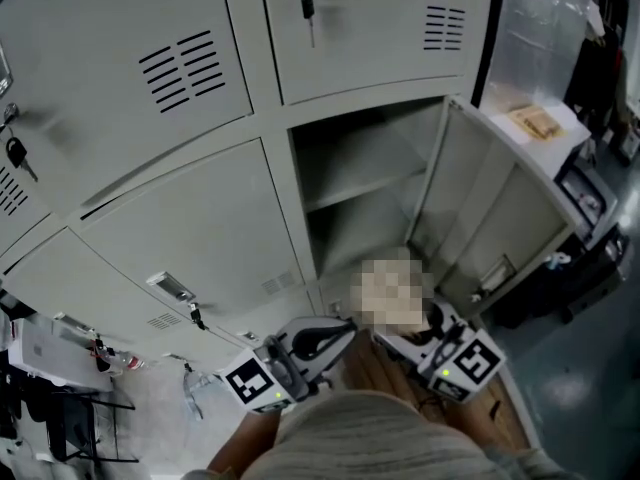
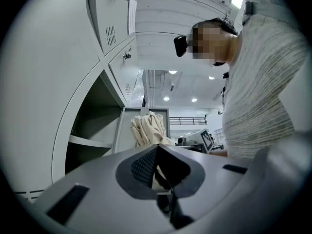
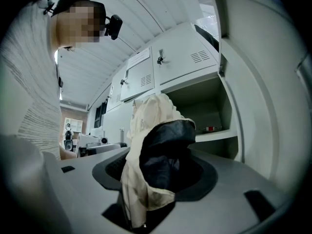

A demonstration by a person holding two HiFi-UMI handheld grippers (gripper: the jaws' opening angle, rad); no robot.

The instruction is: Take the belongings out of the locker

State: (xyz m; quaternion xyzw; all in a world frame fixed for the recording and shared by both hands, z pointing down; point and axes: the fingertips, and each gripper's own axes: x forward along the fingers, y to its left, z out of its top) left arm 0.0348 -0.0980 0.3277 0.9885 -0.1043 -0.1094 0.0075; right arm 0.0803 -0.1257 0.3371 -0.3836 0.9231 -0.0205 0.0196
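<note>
While a person in a grey ribbed top [image 2: 258, 82] bends by the lockers, both grippers hold one soft cloth bundle [image 3: 153, 116] out in front of the open locker [image 1: 345, 148], not inside it. The bundle is cream with a black part tucked into it. The right gripper [image 3: 156, 179] has its jaws partly apart and clamped on the thick part, with cream and black both squeezed between them. The left gripper [image 2: 157, 167] has its jaws almost together, pinching a thin strip of the cream cloth. The two grippers sit near each other, low down by the bottom edge of the open locker. The locker door [image 1: 480, 208] is swung wide to the right. Inside, a shelf [image 1: 370, 175] crosses the locker, and a small red and white thing [image 3: 209, 128] sits on it, too small to tell what. A key [image 1: 307, 6] hangs in the shut door above.
</note>
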